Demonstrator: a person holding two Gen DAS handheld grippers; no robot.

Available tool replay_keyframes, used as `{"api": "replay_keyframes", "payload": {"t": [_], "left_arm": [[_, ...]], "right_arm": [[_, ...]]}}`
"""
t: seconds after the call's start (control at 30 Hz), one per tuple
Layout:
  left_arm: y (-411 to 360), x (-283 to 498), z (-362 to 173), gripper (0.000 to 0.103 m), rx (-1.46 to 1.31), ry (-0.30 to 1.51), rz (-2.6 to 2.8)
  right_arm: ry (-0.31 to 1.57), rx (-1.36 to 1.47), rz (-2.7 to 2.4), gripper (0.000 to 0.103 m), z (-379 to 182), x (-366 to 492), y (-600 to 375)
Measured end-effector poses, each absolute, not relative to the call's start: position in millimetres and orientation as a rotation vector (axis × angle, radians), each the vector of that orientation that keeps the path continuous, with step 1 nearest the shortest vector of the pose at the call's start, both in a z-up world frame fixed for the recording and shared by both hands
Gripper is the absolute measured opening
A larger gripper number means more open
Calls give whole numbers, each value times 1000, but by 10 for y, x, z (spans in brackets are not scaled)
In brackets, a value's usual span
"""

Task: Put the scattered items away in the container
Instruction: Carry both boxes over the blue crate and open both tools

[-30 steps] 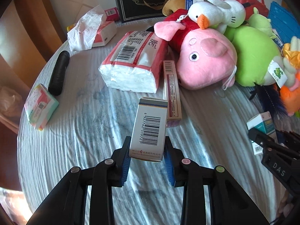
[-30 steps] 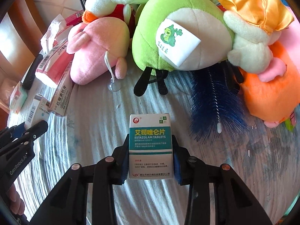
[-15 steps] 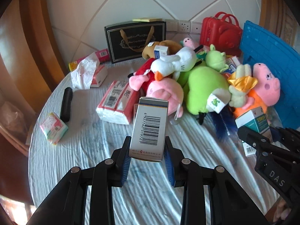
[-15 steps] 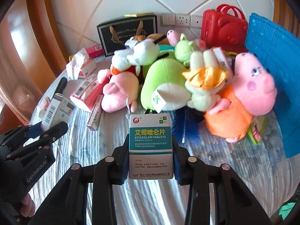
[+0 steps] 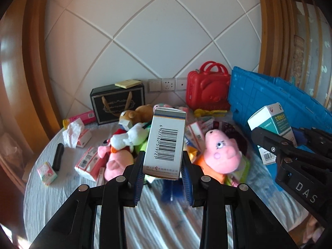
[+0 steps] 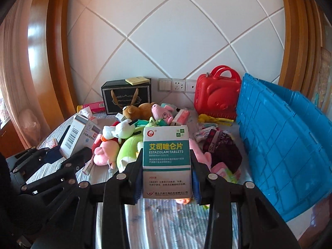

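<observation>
The barcode box [image 5: 165, 143] stands upright, clamped between the blue pads of the left hand-held gripper [image 5: 162, 173], lifted clear of the desk [image 5: 62, 197]. The Estazolam tablet box [image 6: 167, 161] is pinched the same way in the right hand-held gripper [image 6: 167, 183], also held up off the cloth. Both boxes hang over the near middle of the desk, the tablet box to the right of the barcode box.

The blue crate [image 6: 280, 145], which I take to be the container, stands at the right edge of the desk, its ribbed wall facing the cameras. Its inside is hidden, so whether anything has gone in cannot be told.

Most of the work looks undone. A heap of plush toys lies in the middle and far part of the desk: a pink pig [image 5: 222, 153], a green plush [image 6: 129, 151], a white duck [image 5: 126, 138] and a brown bear [image 6: 137, 110]. To the left lie a tissue pack [image 5: 89, 161], a black tube [image 5: 58, 153] and a small pastel packet [image 5: 47, 171], with an opened tissue box [image 5: 77, 132] farther back. Against the far wall stand a black gift bag [image 5: 118, 103] and a red case [image 5: 207, 89].

Two boxes in hand and not yet dropped: I judge the task to be at an early stage, with the carry to the right toward the crate coming next.
</observation>
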State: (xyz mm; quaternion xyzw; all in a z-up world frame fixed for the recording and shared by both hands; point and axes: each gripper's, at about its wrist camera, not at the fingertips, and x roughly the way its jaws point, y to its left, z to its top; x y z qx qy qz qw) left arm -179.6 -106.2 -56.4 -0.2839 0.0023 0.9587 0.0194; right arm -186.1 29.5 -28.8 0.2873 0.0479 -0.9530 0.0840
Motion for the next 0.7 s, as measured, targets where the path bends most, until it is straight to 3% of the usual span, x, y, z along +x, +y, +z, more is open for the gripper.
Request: {"api": "replay_keyframes", "payload": {"t": [0.23,0.7], "left_arm": [[-187,-1751,-228,32,-795,22,2965],[1406,-1817,286,32,-611,97,2799]], "right_arm": [[173,740,-2912,37,150,-1721,1142],[27,596,-3195,37,629,-1510,2666]]}}
